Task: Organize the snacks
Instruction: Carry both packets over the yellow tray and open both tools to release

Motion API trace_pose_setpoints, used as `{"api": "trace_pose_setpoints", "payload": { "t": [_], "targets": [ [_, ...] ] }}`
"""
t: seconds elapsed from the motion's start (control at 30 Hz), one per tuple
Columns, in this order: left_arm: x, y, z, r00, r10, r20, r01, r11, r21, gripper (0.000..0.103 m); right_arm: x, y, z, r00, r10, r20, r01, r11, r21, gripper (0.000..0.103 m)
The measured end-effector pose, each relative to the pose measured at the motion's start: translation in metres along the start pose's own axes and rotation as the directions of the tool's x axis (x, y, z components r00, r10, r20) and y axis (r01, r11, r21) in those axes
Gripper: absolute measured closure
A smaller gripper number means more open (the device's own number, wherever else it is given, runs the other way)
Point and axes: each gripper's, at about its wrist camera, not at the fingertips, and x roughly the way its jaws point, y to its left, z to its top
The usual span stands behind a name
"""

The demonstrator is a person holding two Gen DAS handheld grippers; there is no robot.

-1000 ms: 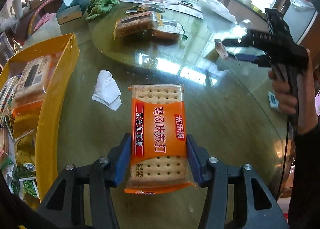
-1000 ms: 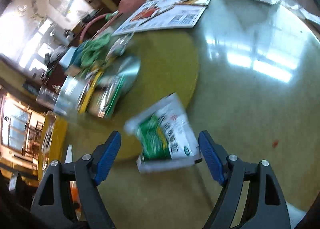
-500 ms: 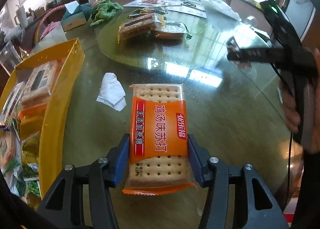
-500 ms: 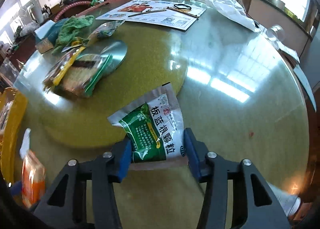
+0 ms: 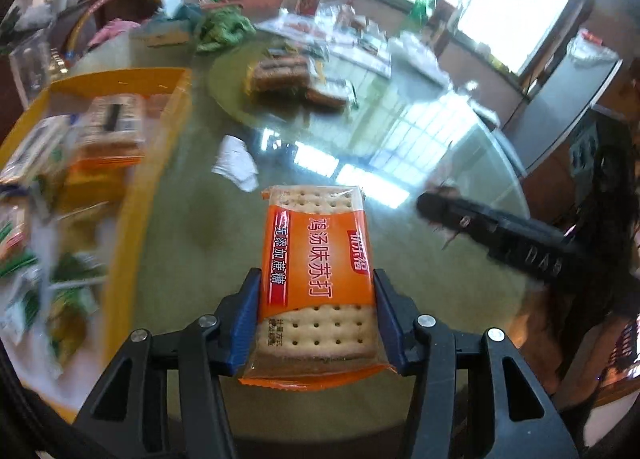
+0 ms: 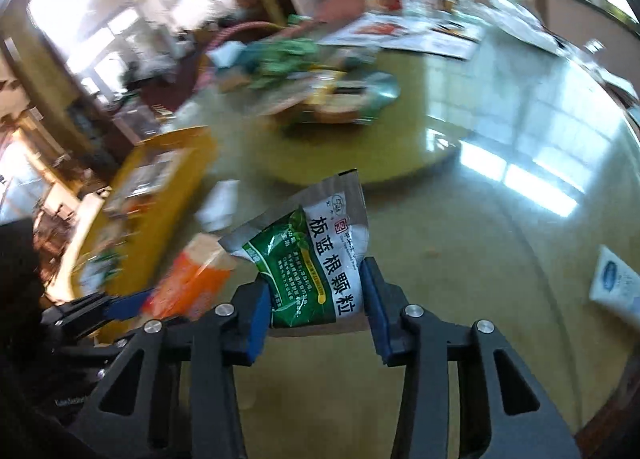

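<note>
Holding one packet each: left tongs (image 5: 316,323) pinch a soda cracker pack (image 5: 316,263), right tongs (image 6: 316,305) are closing on a green sachet (image 6: 316,263). Yellow box (image 5: 132,187) partly filled; more snacks (image 5: 296,79) wait on the worktop (image 5: 420,163).

Orange cracker packet (image 5: 316,283) and green-white sachet (image 6: 320,279), both aloft above yellow snack box (image 5: 132,195).

Yellow box (image 5: 124,219) contents blurred; turntable snacks (image 6: 332,99) smeared, unreadable.
</note>
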Motion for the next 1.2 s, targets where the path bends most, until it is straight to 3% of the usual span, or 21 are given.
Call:
{"api": "trace_pose_setpoints", "payload": {
  "t": [0.07,0.23,0.43,0.67,0.8,0.93,1.0,1.1,1.2],
  "targets": [
    [-0.023,0.013,-0.002,0.999,0.002,0.034,-0.002,1.000,-0.020,0.050,-0.003,0.027,-0.003,0.999,0.051,0.002,-0.051,0.998,-0.034,0.059],
    [-0.076,0.068,-0.005,0.990,0.101,0.102,-0.090,0.990,-0.109,0.050,0.010,0.096,-0.005,0.988,0.153,-0.029,-0.155,0.978,-0.137,0.059],
    [-0.103,0.148,-0.015,0.943,0.306,0.129,-0.268,0.931,-0.249,0.050,0.053,0.175,-0.005,0.973,0.205,-0.108,-0.226,0.945,-0.237,0.059],
    [-0.095,0.196,-0.018,0.941,0.325,0.094,-0.283,0.908,-0.309,0.050,0.095,0.233,0.007,0.964,0.211,-0.160,-0.250,0.923,-0.292,0.059],
    [-0.082,0.201,-0.015,0.949,0.306,0.074,-0.271,0.914,-0.304,0.049,0.119,0.247,0.011,0.968,0.183,-0.174,-0.229,0.928,-0.294,0.054],
    [-0.082,0.202,-0.012,0.956,0.279,0.087,-0.246,0.930,-0.273,0.042,0.120,0.248,0.008,0.970,0.186,-0.155,-0.225,0.929,-0.294,0.035],
    [-0.091,0.195,-0.010,0.947,0.292,0.136,-0.248,0.930,-0.272,0.027,0.108,0.242,0.010,0.965,0.223,-0.139,-0.253,0.929,-0.270,0.030],
    [-0.103,0.175,-0.005,0.926,0.316,0.205,-0.264,0.933,-0.243,0.024,0.081,0.227,0.019,0.958,0.272,-0.091,-0.286,0.926,-0.245,0.027],
    [-0.102,0.149,0.008,0.942,0.253,0.222,-0.207,0.955,-0.210,0.024,0.050,0.196,0.031,0.955,0.297,-0.021,-0.295,0.932,-0.210,0.019]
  ]
}}
